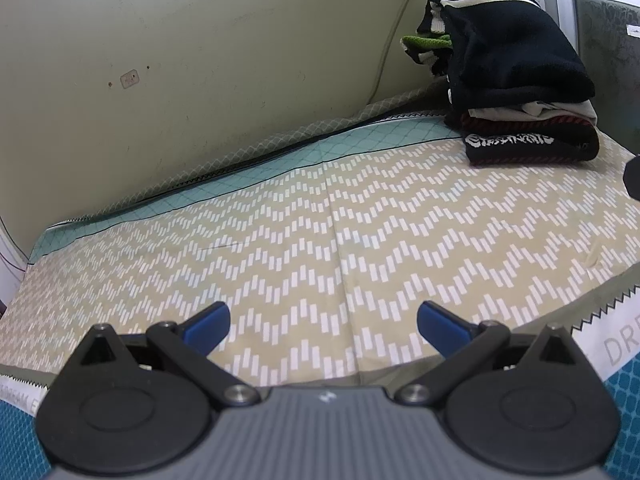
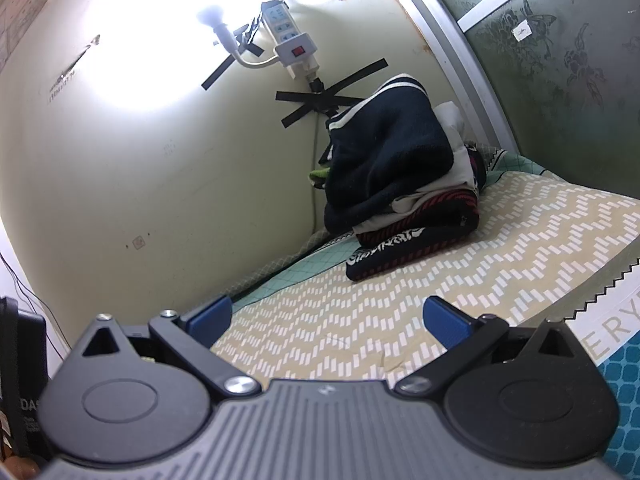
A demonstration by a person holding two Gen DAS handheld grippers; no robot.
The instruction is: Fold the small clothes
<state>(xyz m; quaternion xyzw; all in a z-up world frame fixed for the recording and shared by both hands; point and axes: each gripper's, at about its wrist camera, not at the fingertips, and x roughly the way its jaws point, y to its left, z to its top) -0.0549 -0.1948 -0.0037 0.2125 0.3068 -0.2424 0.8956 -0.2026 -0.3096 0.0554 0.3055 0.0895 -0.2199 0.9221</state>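
From my left wrist camera: a bed sheet (image 1: 320,224) with a tan and white zigzag print runs to a pale wall (image 1: 200,60); my left gripper (image 1: 323,326) hovers over it, blue fingers spread wide, holding nothing; a stack of folded clothes (image 1: 520,92) sits in the far right corner, its long side lying along the wall; the sheet between is bare.

From my right wrist camera: my right gripper (image 2: 328,322) is equally wide and empty; the same stack (image 2: 400,184) rests ahead by the wall under a taped power strip (image 2: 290,40); a bright lamp (image 2: 212,20) glares; the sheet's zigzag-trimmed edge (image 2: 600,292) falls away at right.
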